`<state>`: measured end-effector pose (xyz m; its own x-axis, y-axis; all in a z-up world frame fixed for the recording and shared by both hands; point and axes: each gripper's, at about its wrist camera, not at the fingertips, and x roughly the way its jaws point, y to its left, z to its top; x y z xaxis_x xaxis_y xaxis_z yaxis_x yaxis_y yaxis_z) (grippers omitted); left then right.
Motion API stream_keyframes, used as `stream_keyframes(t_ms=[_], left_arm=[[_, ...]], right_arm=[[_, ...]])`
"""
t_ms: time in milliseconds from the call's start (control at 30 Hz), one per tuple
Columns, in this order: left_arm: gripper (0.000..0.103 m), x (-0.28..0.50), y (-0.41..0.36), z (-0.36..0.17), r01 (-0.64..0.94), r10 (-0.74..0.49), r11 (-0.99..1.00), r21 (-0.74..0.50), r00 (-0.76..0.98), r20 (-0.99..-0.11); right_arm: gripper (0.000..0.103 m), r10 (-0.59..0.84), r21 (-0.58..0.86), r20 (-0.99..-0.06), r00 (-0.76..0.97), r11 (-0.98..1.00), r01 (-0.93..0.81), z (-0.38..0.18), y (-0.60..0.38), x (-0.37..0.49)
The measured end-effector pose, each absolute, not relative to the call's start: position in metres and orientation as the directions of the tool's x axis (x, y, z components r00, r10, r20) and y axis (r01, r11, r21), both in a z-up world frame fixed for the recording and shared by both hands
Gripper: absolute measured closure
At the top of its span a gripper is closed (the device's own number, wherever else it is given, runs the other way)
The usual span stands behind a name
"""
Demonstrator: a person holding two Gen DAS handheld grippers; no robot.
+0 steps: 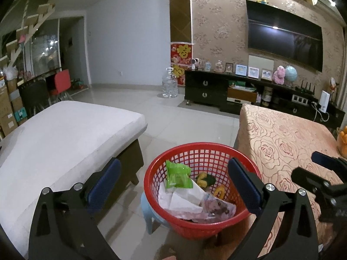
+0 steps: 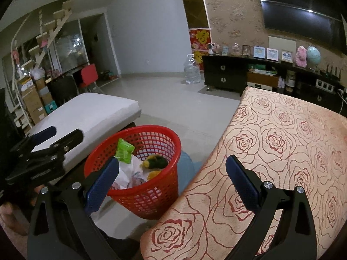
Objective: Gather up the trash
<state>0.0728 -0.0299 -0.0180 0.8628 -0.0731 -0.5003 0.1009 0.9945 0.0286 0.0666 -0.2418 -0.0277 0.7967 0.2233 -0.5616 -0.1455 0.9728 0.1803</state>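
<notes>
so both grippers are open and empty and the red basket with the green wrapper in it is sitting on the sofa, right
Not quite: the red basket sits on a small blue stool on the floor, beside the sofa, as the left wrist view shows. The green wrapper is inside, and both the left gripper and right gripper are open and empty.

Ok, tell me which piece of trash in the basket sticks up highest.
The green wrapper: it stands upright against the red basket wall, while the white paper and yellow-green scraps lie lower.
</notes>
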Motion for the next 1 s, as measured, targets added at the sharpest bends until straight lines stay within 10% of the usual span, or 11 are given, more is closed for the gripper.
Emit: stream_keyframes(t_ms=[1000], left_arm=[[0.008, 0.067, -0.019, -0.027, 0.062, -0.05, 0.998, 0.008, 0.863, -0.502]], right_arm=[[0.007, 0.21, 0.15, -0.569, 0.795, 0.977, -0.15, -0.035, -0.227, 0.077]])
